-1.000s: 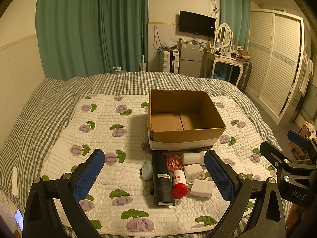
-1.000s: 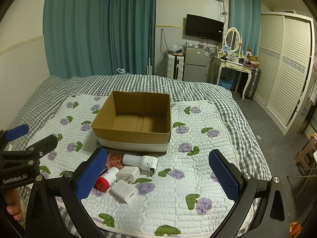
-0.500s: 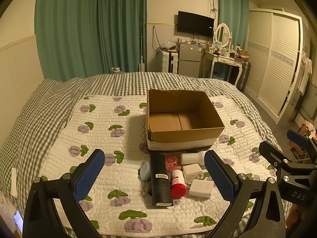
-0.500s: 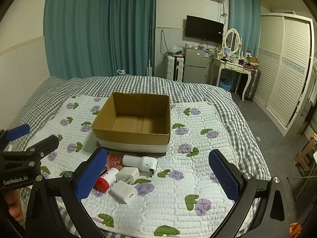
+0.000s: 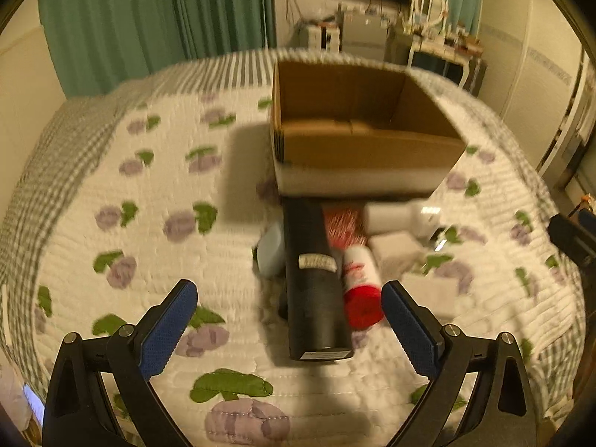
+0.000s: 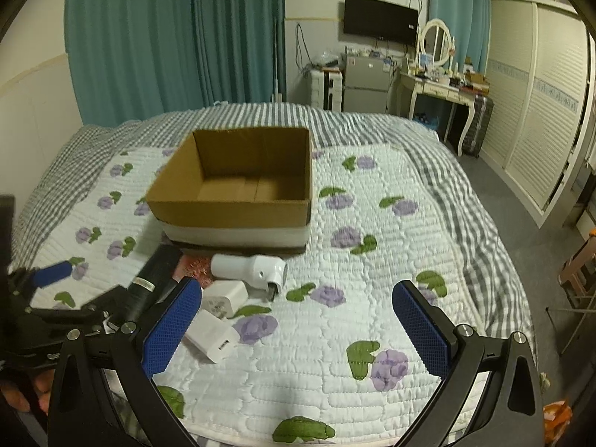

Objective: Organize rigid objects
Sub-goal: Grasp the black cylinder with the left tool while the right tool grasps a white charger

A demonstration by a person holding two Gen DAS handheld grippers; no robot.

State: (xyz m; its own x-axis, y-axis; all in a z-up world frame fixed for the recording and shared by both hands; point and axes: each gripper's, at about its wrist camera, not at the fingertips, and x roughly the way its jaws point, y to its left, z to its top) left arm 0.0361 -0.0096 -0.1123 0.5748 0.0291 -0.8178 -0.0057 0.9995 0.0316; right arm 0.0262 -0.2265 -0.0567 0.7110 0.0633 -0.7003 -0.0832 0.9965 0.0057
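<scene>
The long black cylinder [image 5: 314,283] you are facing is lying flat on the flowered quilt [image 5: 156,246], its far end reaching the foot of the open cardboard box [image 5: 357,138] and its near end pointing back at you. Just beside it on its right a small bottle with a red cap [image 5: 361,285] is lying along the same line, and a pale blue rounded object [image 5: 271,249] is sitting against its left side. Beyond the bottle a red patterned item [image 5: 341,223] is resting by the box's base, with a white cylindrical device [image 6: 251,270] lying crosswise in front of the box and two white chargers [image 6: 225,296] [image 6: 210,339] nearer to you on the quilt. You are holding the left gripper [image 5: 288,329] low over the quilt with its blue pads spread wide and nothing between them, the near end of the black cylinder falling between the fingers in its view, which is blurred. You are keeping the right gripper [image 6: 296,329] spread wide too and empty, above bare quilt to the right of the chargers. The box is standing upright with nothing showing inside it
</scene>
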